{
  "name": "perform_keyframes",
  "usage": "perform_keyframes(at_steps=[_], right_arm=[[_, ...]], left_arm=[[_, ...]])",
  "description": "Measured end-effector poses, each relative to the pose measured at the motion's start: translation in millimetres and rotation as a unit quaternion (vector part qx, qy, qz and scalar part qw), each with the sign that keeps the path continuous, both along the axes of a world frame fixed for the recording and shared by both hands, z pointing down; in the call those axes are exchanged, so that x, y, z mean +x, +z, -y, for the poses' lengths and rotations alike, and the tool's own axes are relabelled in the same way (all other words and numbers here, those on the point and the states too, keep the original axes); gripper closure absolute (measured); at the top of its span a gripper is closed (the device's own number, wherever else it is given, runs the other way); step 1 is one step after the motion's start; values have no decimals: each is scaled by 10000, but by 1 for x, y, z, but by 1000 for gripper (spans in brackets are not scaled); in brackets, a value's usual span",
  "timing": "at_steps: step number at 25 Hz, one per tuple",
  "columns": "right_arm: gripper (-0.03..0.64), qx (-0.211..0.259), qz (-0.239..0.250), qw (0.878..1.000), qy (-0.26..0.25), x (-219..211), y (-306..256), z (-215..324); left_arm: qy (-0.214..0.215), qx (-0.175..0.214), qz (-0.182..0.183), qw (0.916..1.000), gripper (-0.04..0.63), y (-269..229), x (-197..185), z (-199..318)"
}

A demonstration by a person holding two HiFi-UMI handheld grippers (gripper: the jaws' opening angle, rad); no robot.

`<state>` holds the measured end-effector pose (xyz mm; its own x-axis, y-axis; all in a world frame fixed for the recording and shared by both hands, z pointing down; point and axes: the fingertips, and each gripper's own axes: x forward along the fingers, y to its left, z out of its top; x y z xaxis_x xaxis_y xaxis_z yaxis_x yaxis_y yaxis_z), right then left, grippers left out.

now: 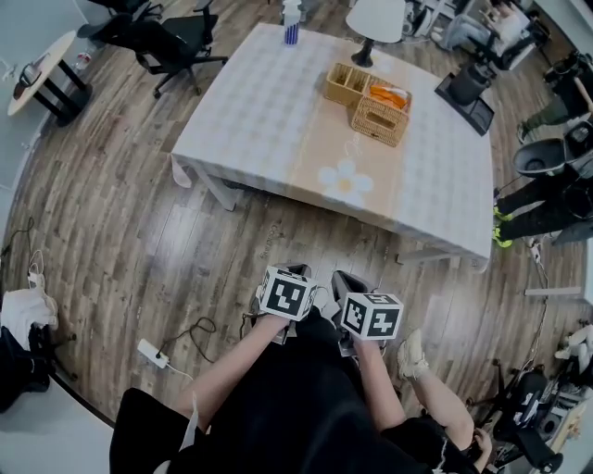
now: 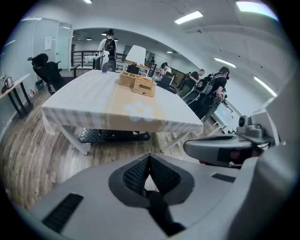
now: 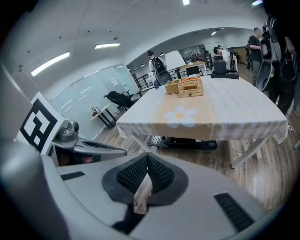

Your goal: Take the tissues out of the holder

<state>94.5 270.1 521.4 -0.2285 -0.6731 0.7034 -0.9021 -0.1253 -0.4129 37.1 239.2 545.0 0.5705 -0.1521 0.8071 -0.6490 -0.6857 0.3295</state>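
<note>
A woven holder (image 1: 380,118) stands on the far right part of the checked table (image 1: 269,120), with an orange pack (image 1: 389,95) in its top. It shows small in the left gripper view (image 2: 144,87) and the right gripper view (image 3: 191,87). A second woven box (image 1: 346,83) stands just behind it. Both grippers are held close to the person's body, on the floor side of the table and well short of it. My left gripper (image 1: 295,271) (image 2: 149,157) is shut with nothing in it. My right gripper (image 1: 345,278) (image 3: 147,156) is shut and holds nothing either.
A white lamp (image 1: 375,18) and a bottle (image 1: 292,23) stand at the table's far edge. Black office chairs (image 1: 171,42) and a round side table (image 1: 42,74) are at the far left. A power strip with cable (image 1: 153,354) lies on the wooden floor. People sit and stand at the right.
</note>
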Motion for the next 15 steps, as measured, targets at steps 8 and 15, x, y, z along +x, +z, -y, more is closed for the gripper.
perform_keyframes(at_steps=[8,15], right_arm=[[604,223,142,9993,-255,48,-10,29],[604,272,227,9983,-461,92,-9,53]], left_arm=[[-90,-19,50,9999,597,-8,51,22],[-156,60,71,9998,597,-10,99,43]])
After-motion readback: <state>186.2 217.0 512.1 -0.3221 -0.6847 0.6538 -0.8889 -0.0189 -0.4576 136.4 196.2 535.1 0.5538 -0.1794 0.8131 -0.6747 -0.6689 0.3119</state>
